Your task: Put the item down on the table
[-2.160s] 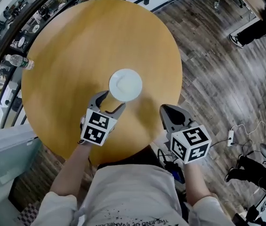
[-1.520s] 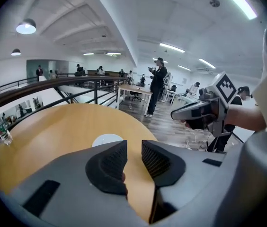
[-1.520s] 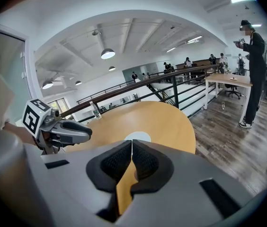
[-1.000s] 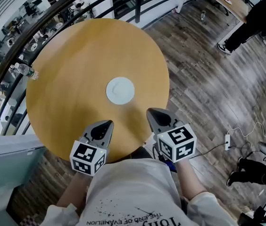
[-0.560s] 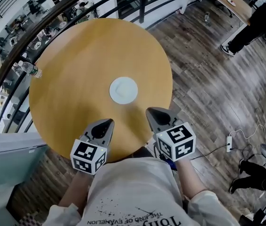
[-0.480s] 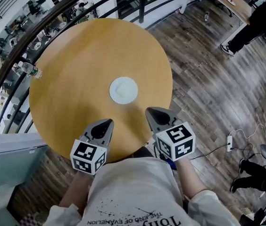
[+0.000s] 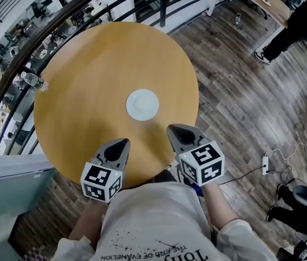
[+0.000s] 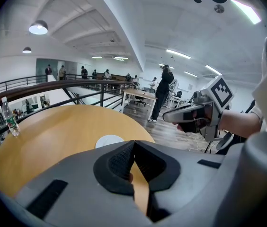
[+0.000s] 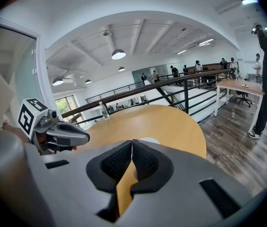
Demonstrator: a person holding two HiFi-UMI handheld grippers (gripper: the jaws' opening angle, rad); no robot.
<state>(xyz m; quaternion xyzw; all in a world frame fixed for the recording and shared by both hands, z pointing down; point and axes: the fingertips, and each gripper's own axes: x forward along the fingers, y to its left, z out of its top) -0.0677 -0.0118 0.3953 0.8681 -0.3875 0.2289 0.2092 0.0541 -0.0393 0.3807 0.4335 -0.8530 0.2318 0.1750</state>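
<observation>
White plate (image 7: 142, 104) rests mid-counter (image 7: 83, 69), ahead of and between left claw (image 7: 120, 144) and right claw (image 7: 174, 130), both pressed together empty, about equally near.

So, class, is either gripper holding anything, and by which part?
Nothing is held. The left gripper and the right gripper both have their jaws together, empty; the white plate lies free on the round table.

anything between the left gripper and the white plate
Nothing. In the head view only bare wooden table lies between the left gripper and the white plate.
</observation>
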